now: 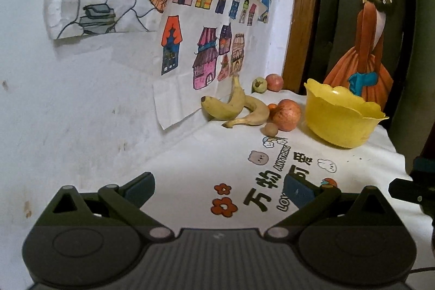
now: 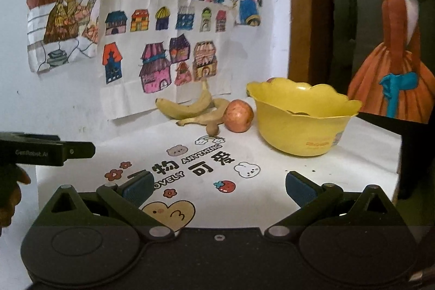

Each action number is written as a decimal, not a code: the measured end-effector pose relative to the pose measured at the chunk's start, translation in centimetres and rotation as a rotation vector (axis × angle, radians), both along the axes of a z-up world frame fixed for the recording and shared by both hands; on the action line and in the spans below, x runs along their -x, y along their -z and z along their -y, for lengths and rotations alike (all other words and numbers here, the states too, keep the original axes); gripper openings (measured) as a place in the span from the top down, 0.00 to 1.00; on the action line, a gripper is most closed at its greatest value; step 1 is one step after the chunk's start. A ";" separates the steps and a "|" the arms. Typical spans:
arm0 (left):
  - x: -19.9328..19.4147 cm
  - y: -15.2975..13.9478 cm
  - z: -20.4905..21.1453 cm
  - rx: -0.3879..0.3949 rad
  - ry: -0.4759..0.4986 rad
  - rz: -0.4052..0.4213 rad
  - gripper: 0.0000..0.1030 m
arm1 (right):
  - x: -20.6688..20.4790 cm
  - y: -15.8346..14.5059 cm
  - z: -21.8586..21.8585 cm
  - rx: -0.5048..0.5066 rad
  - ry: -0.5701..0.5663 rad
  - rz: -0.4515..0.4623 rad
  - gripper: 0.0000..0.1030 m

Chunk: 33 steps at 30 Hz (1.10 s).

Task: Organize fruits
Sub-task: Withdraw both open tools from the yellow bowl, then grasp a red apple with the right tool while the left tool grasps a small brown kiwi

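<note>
Fruit lies grouped at the far edge of the white printed tablecloth (image 1: 190,154), against the wall. Two bananas (image 1: 233,106) rest crossed by the wall's foot; a red apple (image 1: 286,114) sits just right of them, a small brown fruit (image 1: 270,129) in front and a small orange fruit (image 1: 272,107) behind. A green fruit (image 1: 259,85) and a second red apple (image 1: 274,82) stand farther back in the corner. The yellow scalloped bowl (image 2: 301,127) stands right of the first apple, near the cloth's right edge. Left gripper (image 1: 220,188) and right gripper (image 2: 218,188) both hover with jaws spread wide, holding nothing, over open cloth at the near side, well apart from the fruit.
</note>
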<state>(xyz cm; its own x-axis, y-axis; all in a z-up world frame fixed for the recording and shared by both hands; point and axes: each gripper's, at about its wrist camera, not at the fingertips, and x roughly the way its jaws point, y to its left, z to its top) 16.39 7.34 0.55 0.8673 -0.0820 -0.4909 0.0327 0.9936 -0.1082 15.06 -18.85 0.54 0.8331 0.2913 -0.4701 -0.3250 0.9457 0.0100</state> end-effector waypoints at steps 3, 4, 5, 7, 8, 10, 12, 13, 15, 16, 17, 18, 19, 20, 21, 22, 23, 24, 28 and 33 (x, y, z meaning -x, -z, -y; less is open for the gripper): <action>-0.9 0.1 -0.1 -0.017 0.005 -0.003 0.00 | -0.7 0.0 0.1 0.021 -0.022 0.008 0.01; -1.1 0.1 -0.1 -0.020 0.006 -0.005 0.00 | -0.9 0.0 0.2 0.022 -0.025 0.008 0.01; -1.3 0.2 -0.1 -0.022 0.008 -0.007 0.00 | -1.1 0.0 0.3 0.019 -0.027 0.007 0.01; -1.7 0.5 0.0 -0.022 0.015 -0.013 0.00 | -1.4 0.3 0.5 0.003 -0.028 -0.006 0.01; -1.8 0.6 0.1 -0.022 0.018 -0.016 0.00 | -1.6 0.6 0.6 -0.005 -0.031 -0.018 0.01; -2.0 0.9 0.2 -0.026 0.029 -0.022 0.00 | -1.8 1.1 0.7 -0.007 -0.039 -0.036 0.01; -2.3 1.1 0.4 -0.040 0.045 -0.028 0.00 | -2.0 1.5 0.7 0.003 -0.050 -0.052 0.01; -2.4 1.1 0.5 -0.051 0.054 -0.027 0.00 | -2.1 1.7 0.7 0.010 -0.057 -0.058 0.01; -2.6 1.0 0.6 -0.079 0.071 -0.018 0.00 | -2.7 2.1 0.9 0.011 -0.077 -0.071 0.01; -2.8 1.0 0.6 -0.092 0.081 -0.010 0.00 | -3.1 2.2 0.9 0.008 -0.081 -0.081 0.01; -3.0 0.9 0.7 -0.101 0.089 -0.002 0.00 | -3.6 2.4 0.9 0.004 -0.086 -0.092 0.01; -3.3 0.9 0.8 -0.108 0.095 0.006 0.00 | -4.3 2.4 1.0 0.000 -0.093 -0.102 0.01; -3.6 0.8 0.8 -0.114 0.103 0.012 0.00 | -5.0 2.5 1.0 -0.003 -0.095 -0.109 0.01; -4.0 0.8 0.9 -0.118 0.114 0.018 0.00 | -5.8 2.5 1.0 -0.009 -0.093 -0.114 0.01; -4.4 0.8 0.9 -0.123 0.124 0.022 0.00 | -6.7 2.5 1.1 -0.018 -0.091 -0.118 0.01; -4.8 0.9 1.0 -0.130 0.135 0.024 0.00 | -7.5 2.4 1.2 -0.030 -0.090 -0.123 0.01; -5.2 1.0 1.1 -0.137 0.145 0.026 0.00 | -8.3 2.4 1.3 -0.047 -0.091 -0.129 0.01; -5.6 1.1 1.2 -0.150 0.159 0.028 0.00 | -9.3 2.2 1.5 -0.067 -0.093 -0.138 0.01; -7.1 1.5 1.8 -0.186 0.195 0.036 0.00 | -12.8 1.8 1.6 -0.136 -0.140 -0.164 0.01; -9.5 2.4 2.8 -0.192 0.230 0.021 0.00 | -17.6 2.2 0.6 -0.149 -0.172 -0.186 0.01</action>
<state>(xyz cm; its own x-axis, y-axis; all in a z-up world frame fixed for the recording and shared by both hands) 25.86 4.58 -1.87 0.8468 -0.1854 -0.4985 0.2599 0.9620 0.0837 32.64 -19.42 -1.64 0.6691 0.4979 -0.5518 -0.4595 0.8607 0.2194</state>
